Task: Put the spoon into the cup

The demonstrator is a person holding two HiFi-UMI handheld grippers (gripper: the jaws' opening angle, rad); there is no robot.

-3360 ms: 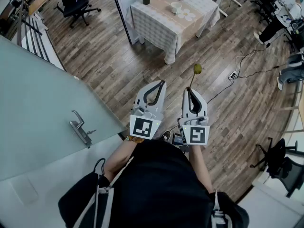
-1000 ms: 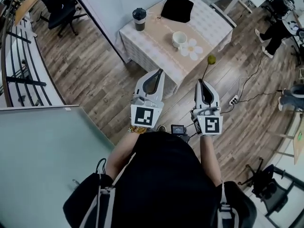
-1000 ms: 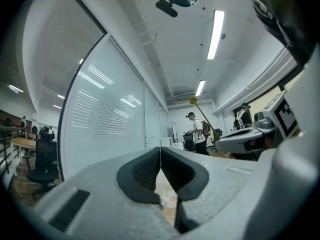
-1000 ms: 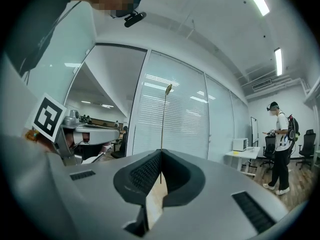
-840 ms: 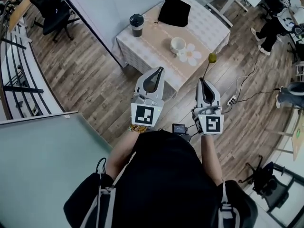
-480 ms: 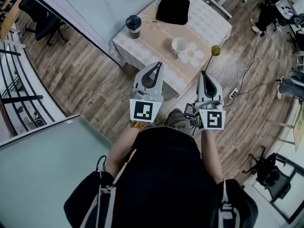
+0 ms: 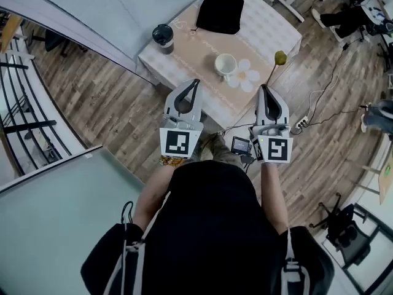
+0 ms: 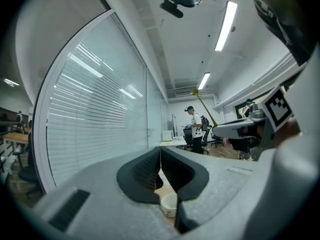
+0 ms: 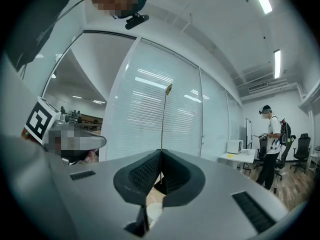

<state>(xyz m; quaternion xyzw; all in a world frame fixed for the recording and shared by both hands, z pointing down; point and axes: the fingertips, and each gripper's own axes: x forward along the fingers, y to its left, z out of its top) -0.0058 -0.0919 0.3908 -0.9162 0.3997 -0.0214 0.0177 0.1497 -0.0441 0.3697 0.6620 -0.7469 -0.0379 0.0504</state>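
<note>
A white cup stands on the cloth-covered table, beside a flower-shaped coaster. My right gripper is shut on the thin handle of the spoon, whose yellow-green bowl points away from me over the table's right edge. In the right gripper view the spoon rises straight up from the closed jaws. My left gripper is shut with nothing in it, at the table's near edge just left of the cup. The cup shows below its jaws.
A dark lidded tumbler and a black bag sit on the far part of the table. A glass wall runs along the left. Cables and a power strip lie on the wooden floor to the right. A person stands across the room.
The person has walked up to the table, which now lies right before both grippers. The right gripper has kept hold of the spoon throughout; the left stayed shut.
</note>
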